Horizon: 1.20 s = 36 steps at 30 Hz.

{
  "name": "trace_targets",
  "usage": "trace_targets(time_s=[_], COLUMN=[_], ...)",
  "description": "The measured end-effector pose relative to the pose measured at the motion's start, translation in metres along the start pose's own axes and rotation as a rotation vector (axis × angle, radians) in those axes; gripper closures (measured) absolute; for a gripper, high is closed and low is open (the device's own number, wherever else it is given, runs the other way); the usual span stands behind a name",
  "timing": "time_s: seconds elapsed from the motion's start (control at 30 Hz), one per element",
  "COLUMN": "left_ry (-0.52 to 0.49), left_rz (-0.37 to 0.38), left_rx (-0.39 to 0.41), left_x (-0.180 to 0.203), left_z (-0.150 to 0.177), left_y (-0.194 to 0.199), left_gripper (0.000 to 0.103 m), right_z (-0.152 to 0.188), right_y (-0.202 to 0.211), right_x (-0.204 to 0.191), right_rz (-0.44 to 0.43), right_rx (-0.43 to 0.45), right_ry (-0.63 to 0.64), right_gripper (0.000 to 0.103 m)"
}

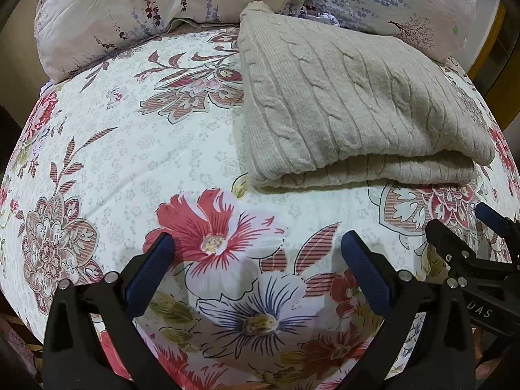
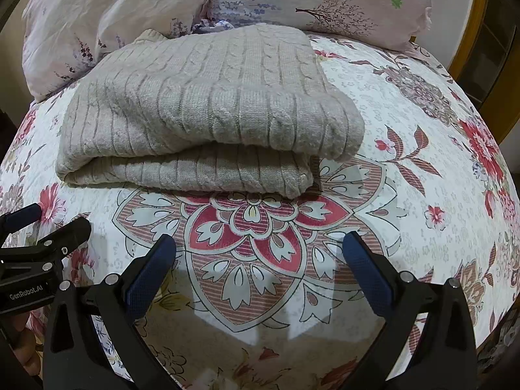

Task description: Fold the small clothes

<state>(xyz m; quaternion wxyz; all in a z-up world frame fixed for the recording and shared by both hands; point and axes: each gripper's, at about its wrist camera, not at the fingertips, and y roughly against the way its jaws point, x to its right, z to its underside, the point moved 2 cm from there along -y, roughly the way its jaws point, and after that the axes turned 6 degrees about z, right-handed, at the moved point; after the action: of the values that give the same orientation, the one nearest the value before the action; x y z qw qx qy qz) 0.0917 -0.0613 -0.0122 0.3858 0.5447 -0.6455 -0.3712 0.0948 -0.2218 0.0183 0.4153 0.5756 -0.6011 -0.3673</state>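
A beige cable-knit sweater [image 1: 351, 110] lies folded in a thick rectangle on the flowered bed cover [image 1: 130, 149]. It also shows in the right wrist view [image 2: 201, 117], with its folded edge facing me. My left gripper [image 1: 258, 243] is open and empty, hovering over the cover in front and to the left of the sweater. My right gripper [image 2: 260, 243] is open and empty, just in front of the sweater. The right gripper shows at the right edge of the left wrist view [image 1: 468, 224], and the left gripper at the left edge of the right wrist view [image 2: 53, 217].
Pale pillows with purple flower prints [image 1: 123, 9] lie behind the sweater at the head of the bed; they also show in the right wrist view [image 2: 308, 3]. A yellow wooden frame [image 2: 468, 42] stands at the far right beyond the bed edge.
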Motion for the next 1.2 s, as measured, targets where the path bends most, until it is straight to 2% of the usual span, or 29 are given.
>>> trace_targets(time_s=[1.2], left_ry=[0.014], left_rz=[-0.006], left_rx=[0.003], left_x=[-0.0006], left_z=[-0.0036], left_y=[-0.0014], left_gripper=[0.002], right_z=[-0.0012], right_y=[0.0000], right_x=[-0.0003], right_rz=[0.002], right_rx=[0.006], right_ry=[-0.004], right_gripper=[0.001])
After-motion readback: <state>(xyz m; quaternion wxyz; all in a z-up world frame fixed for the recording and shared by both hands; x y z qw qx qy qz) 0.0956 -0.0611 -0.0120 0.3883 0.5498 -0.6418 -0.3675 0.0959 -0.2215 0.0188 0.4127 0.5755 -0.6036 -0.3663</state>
